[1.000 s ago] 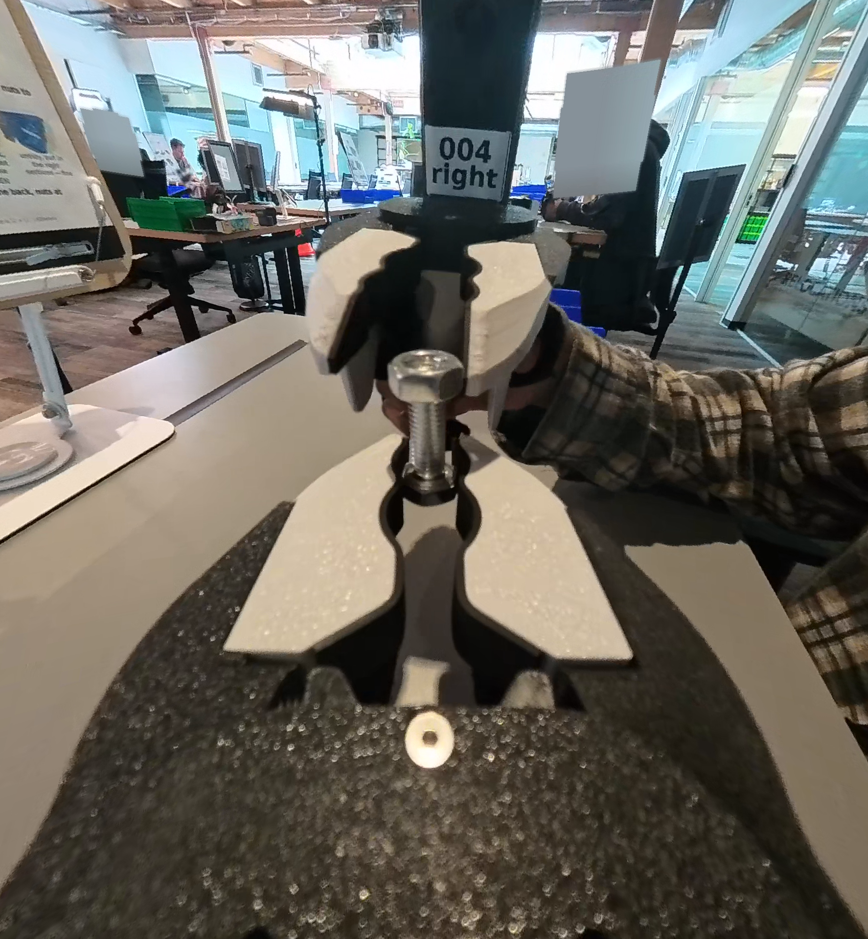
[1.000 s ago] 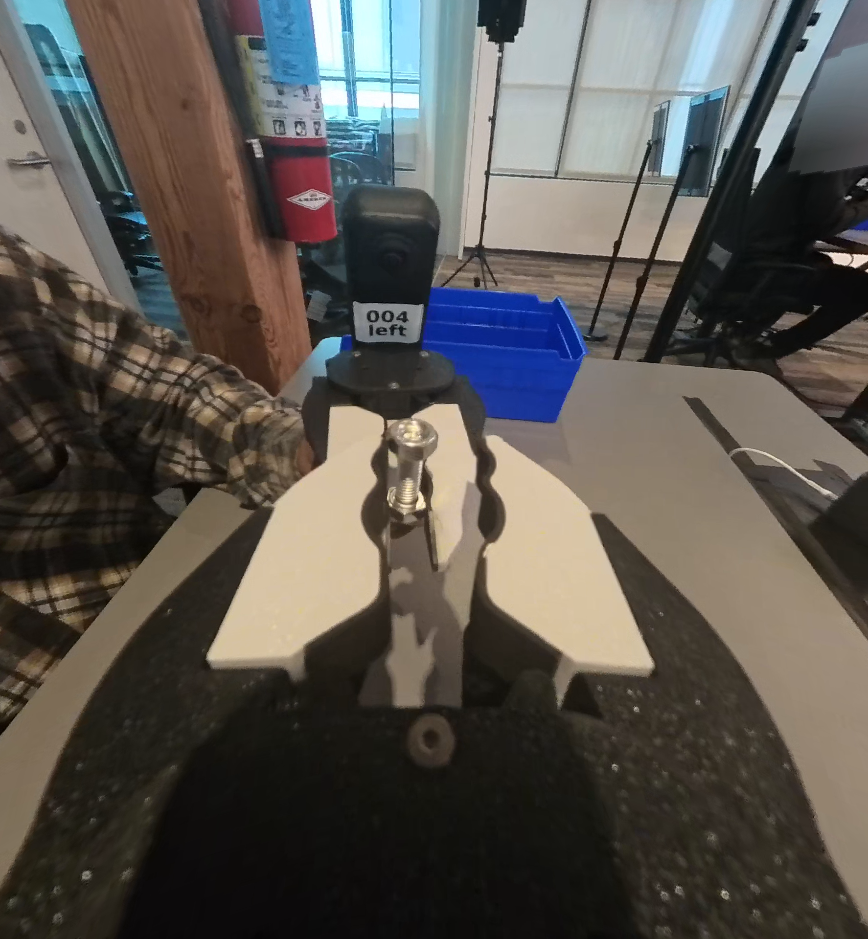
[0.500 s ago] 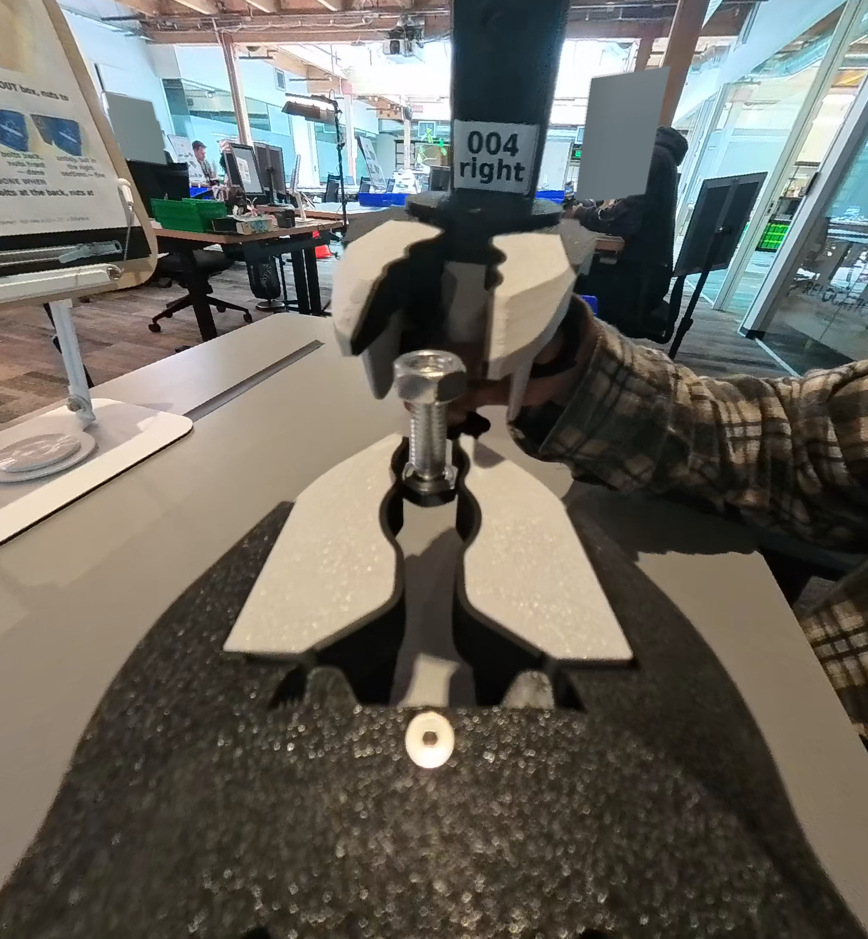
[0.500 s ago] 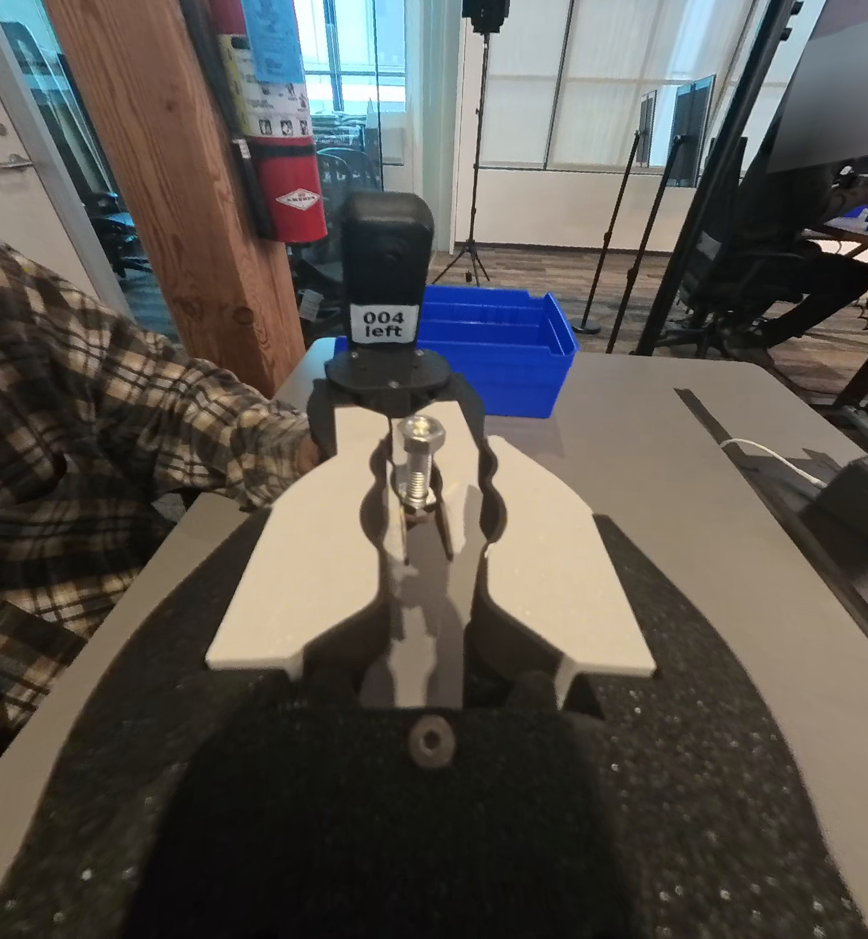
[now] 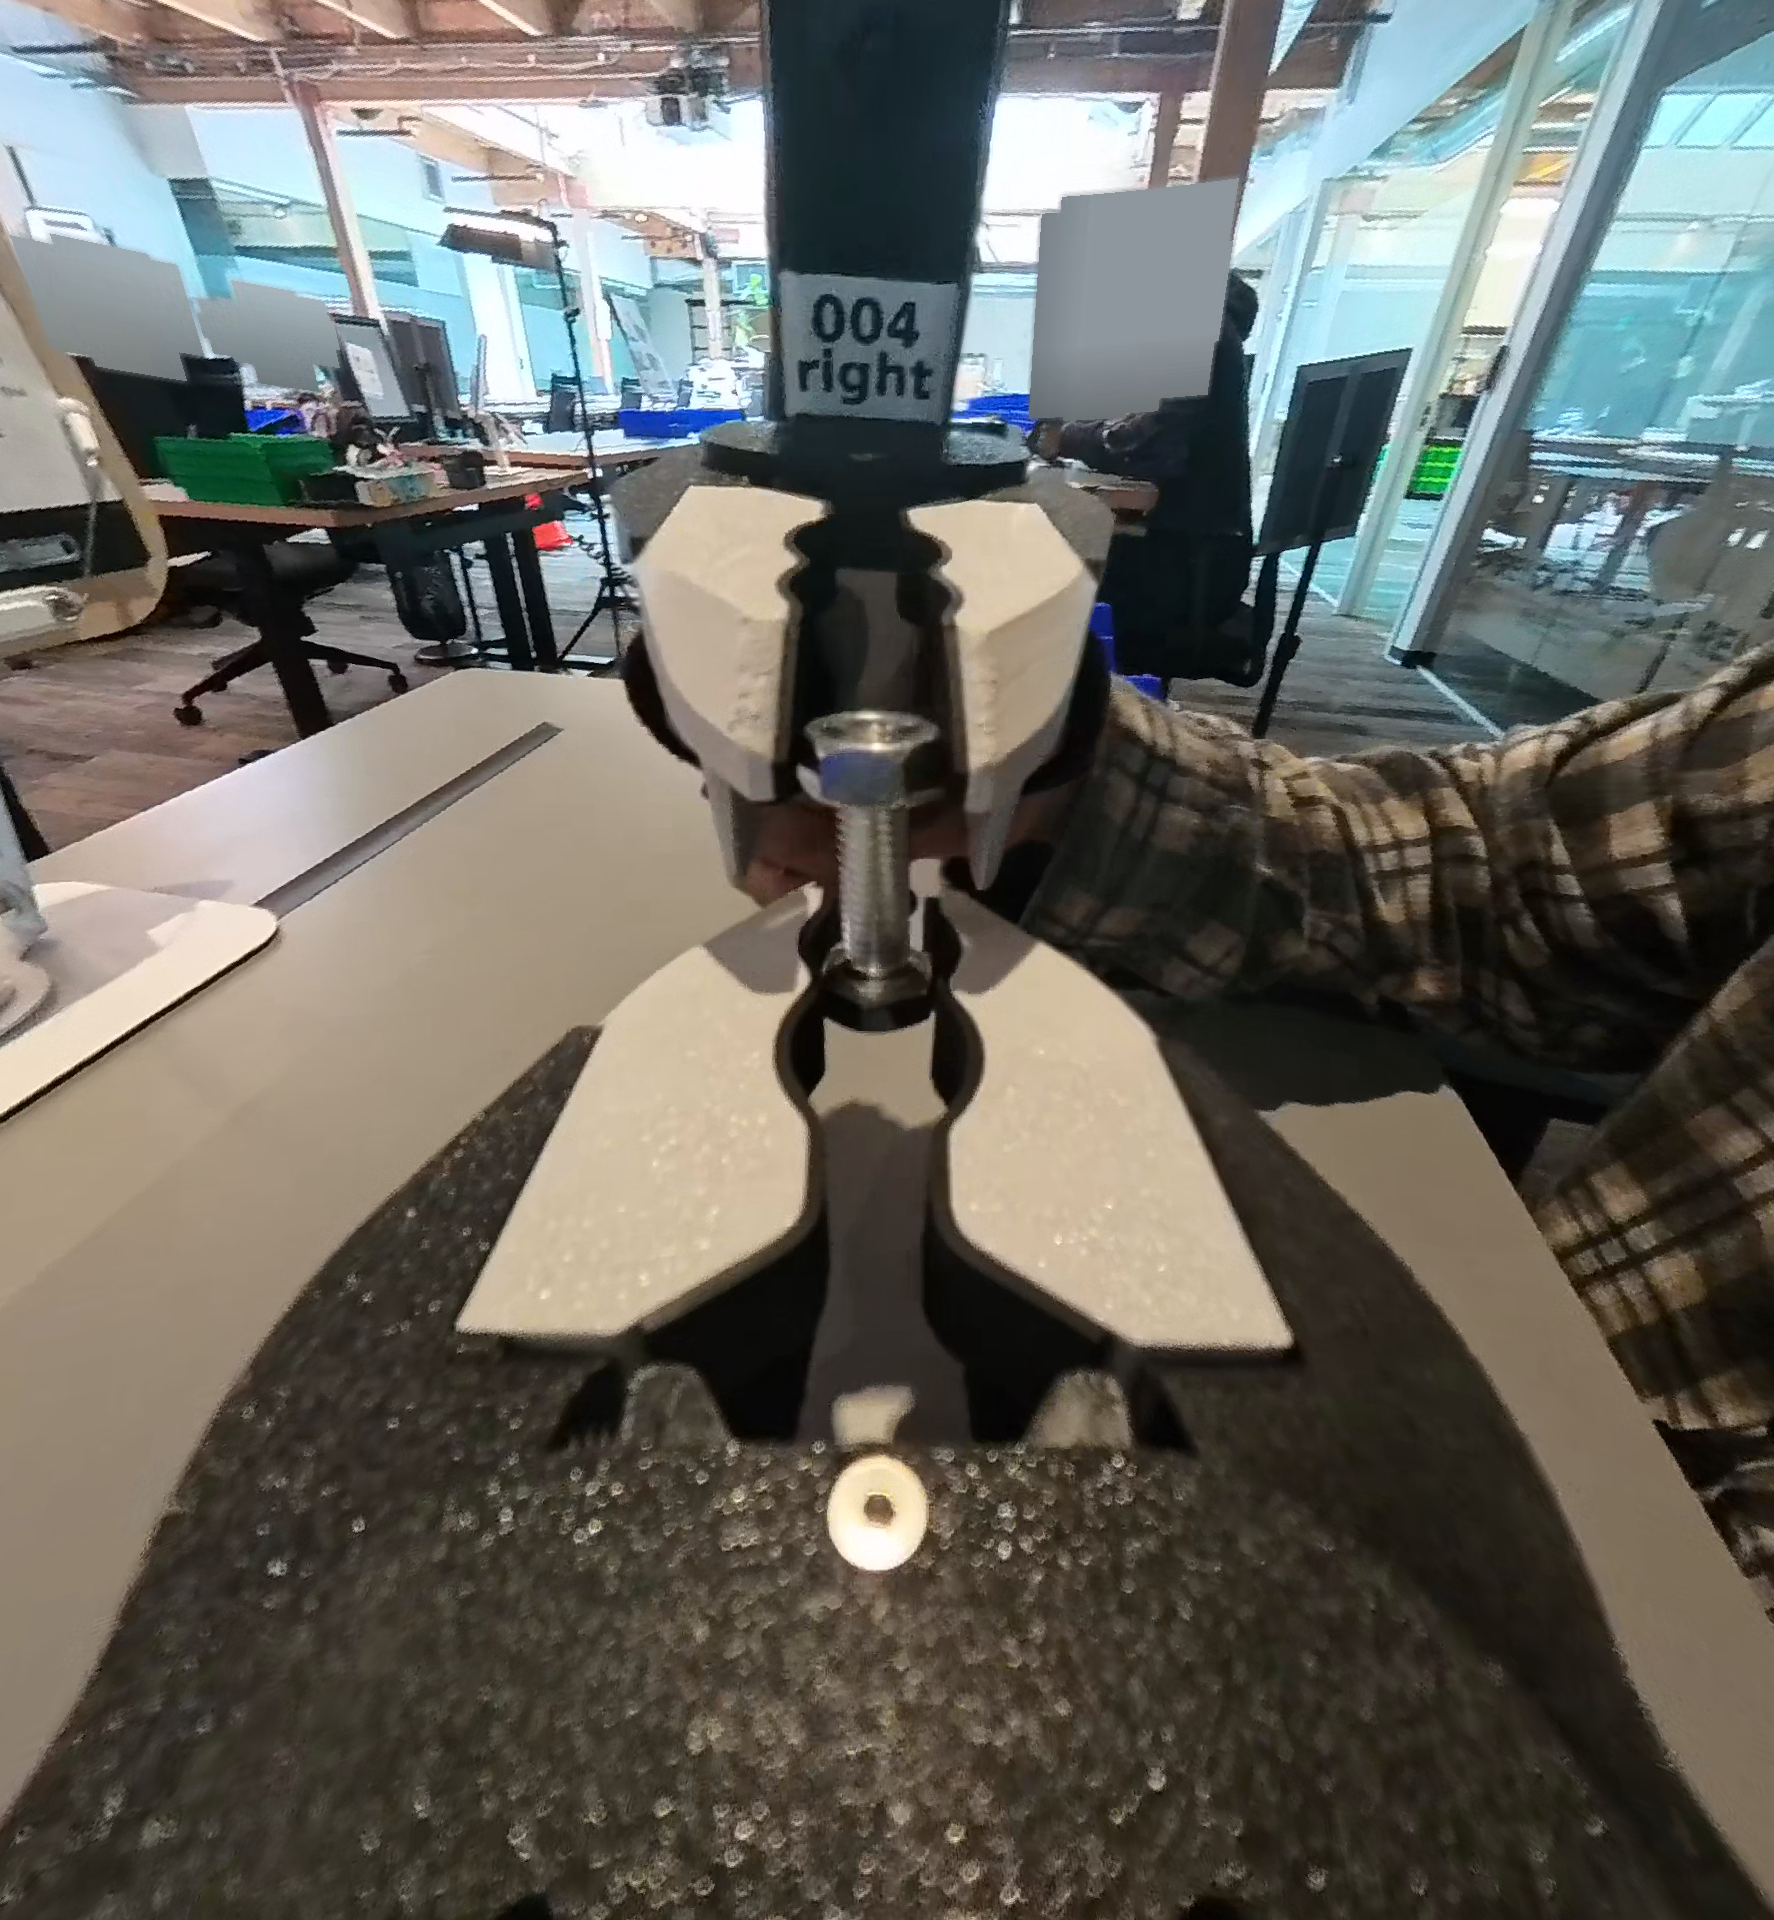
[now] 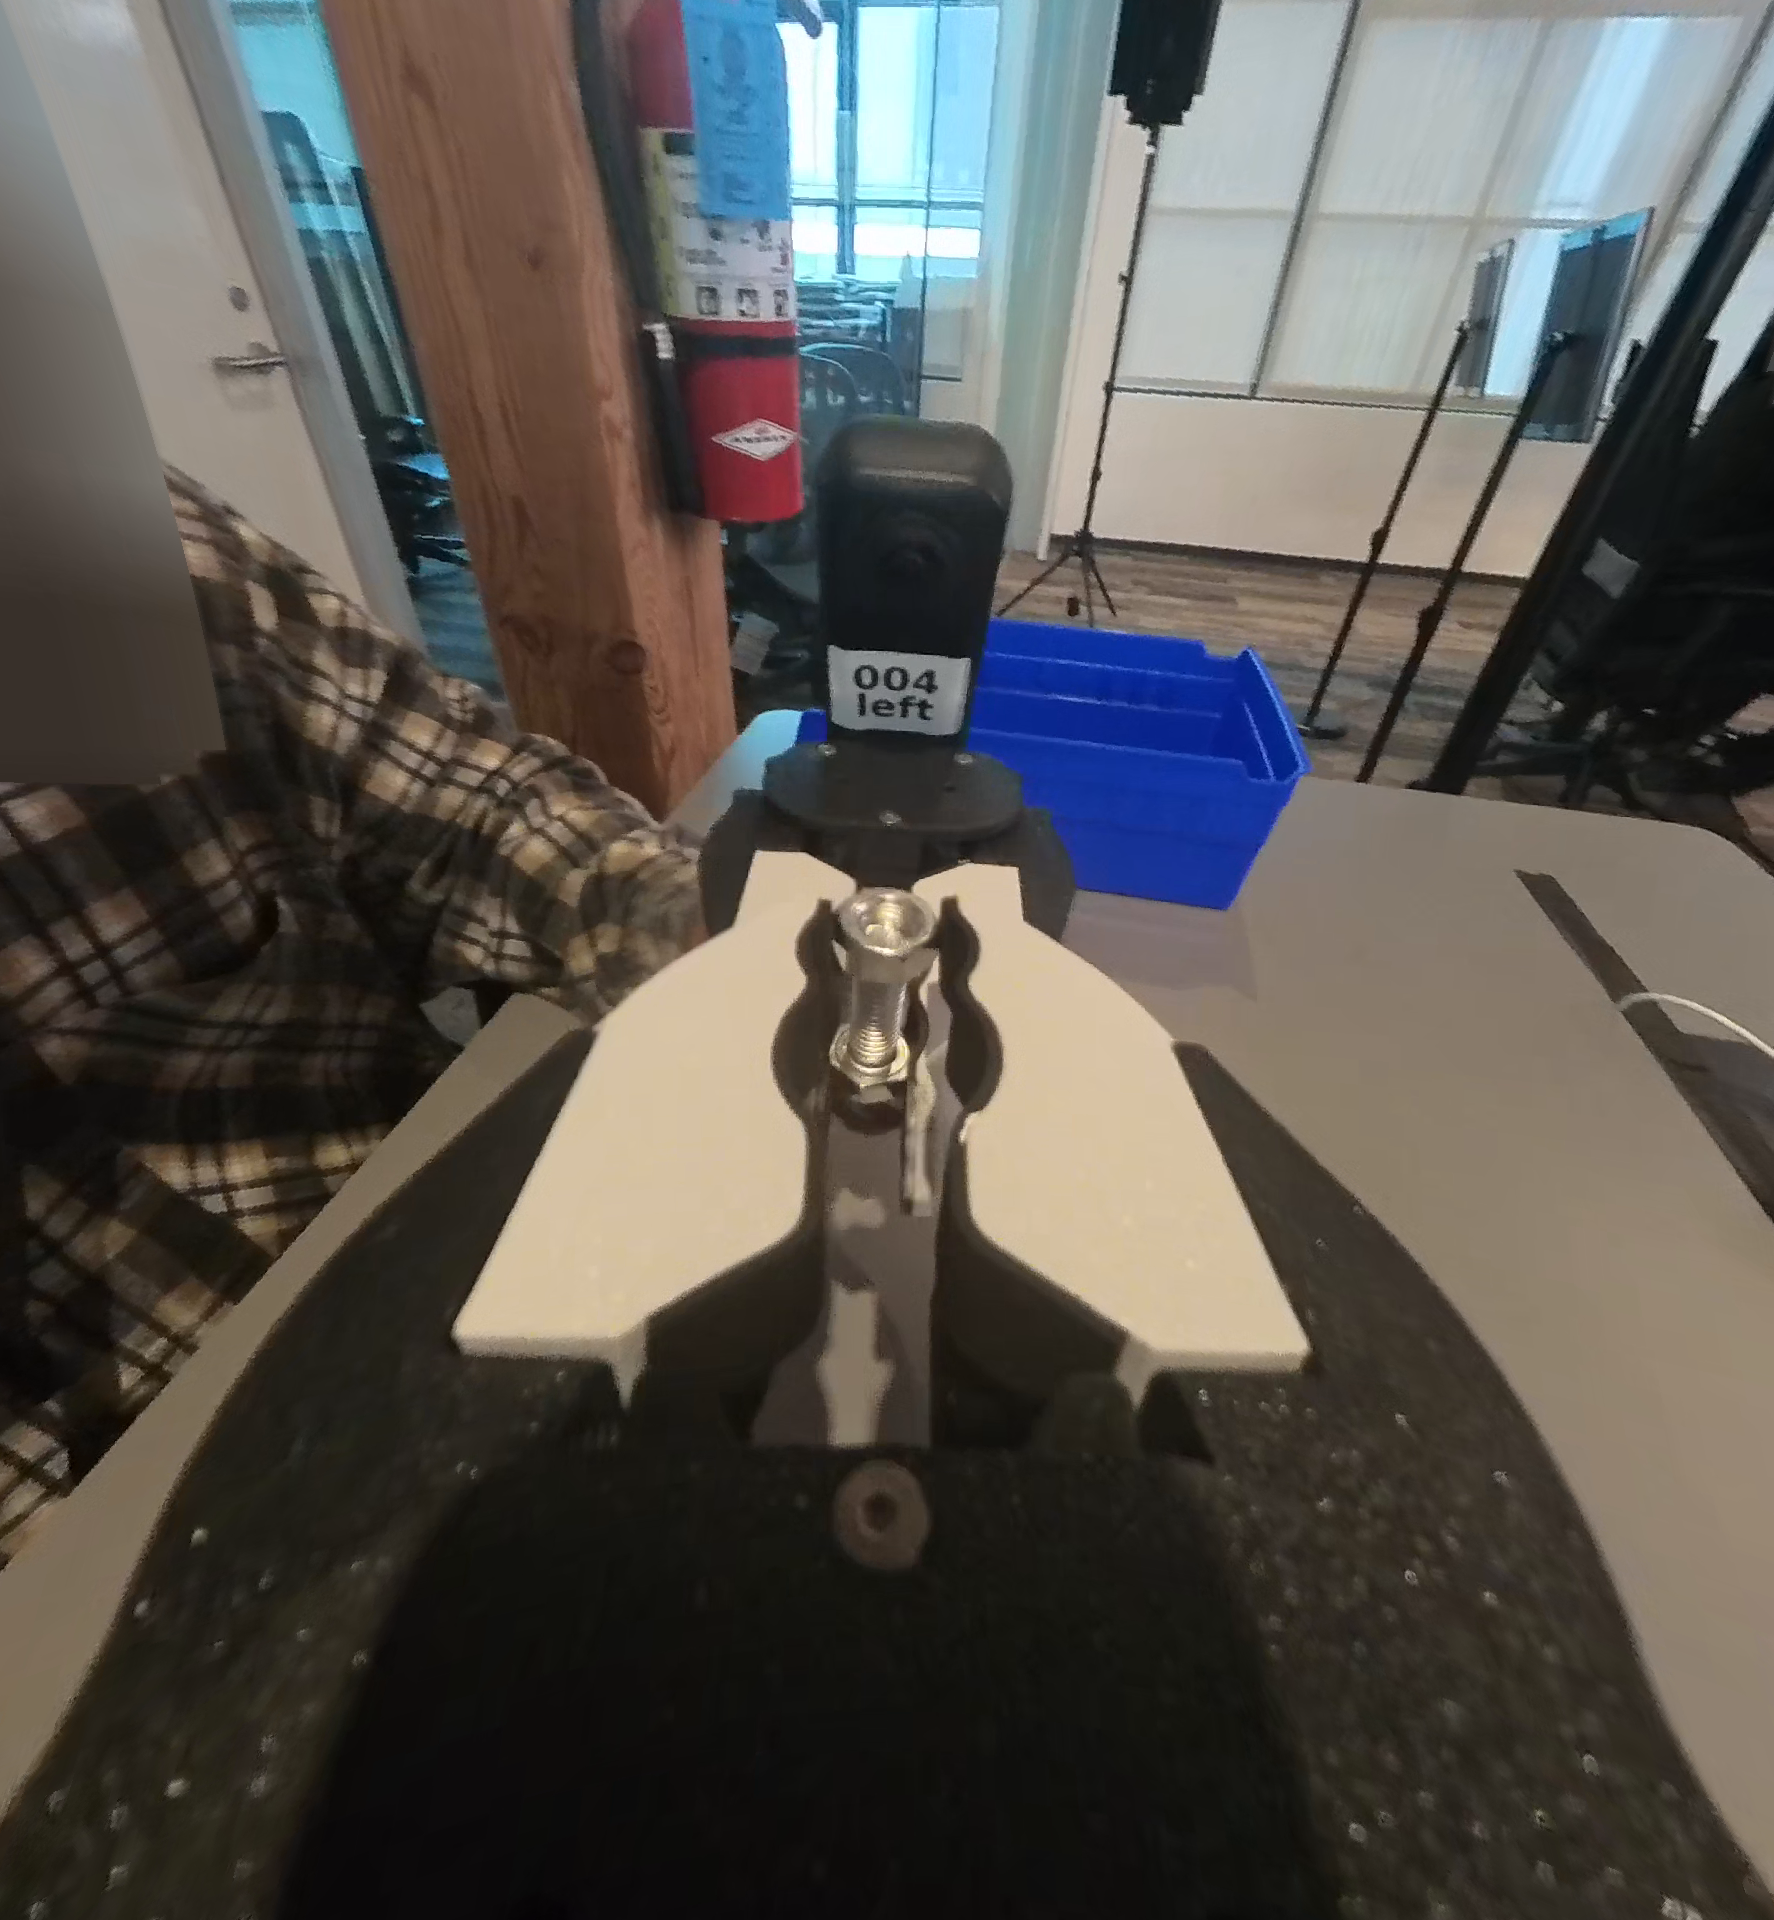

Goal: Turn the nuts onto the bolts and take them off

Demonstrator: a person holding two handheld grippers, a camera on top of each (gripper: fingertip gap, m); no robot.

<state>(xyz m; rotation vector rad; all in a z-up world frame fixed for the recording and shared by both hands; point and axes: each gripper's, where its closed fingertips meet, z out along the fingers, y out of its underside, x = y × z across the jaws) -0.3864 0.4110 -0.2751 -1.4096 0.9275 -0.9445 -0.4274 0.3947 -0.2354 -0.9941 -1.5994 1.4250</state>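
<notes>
Left tongs (image 5: 878, 987) grip nut (image 5: 876, 977) — right tongs (image 5: 867, 800) grip bolt (image 5: 870, 873).

The left claw (image 5: 878, 977) and right claw (image 6: 867, 1081) met tip to tip above the desk (image 5: 239, 1091), each clamped on something.

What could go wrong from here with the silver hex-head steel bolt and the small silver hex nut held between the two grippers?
1. The small silver hex nut sits near the thread's end of the silver hex-head steel bolt. Once free, it may slip from the left gripper onto the grey table.
2. The right gripper pinches only the bolt's head, so twisting could make it slip or tilt.
</notes>
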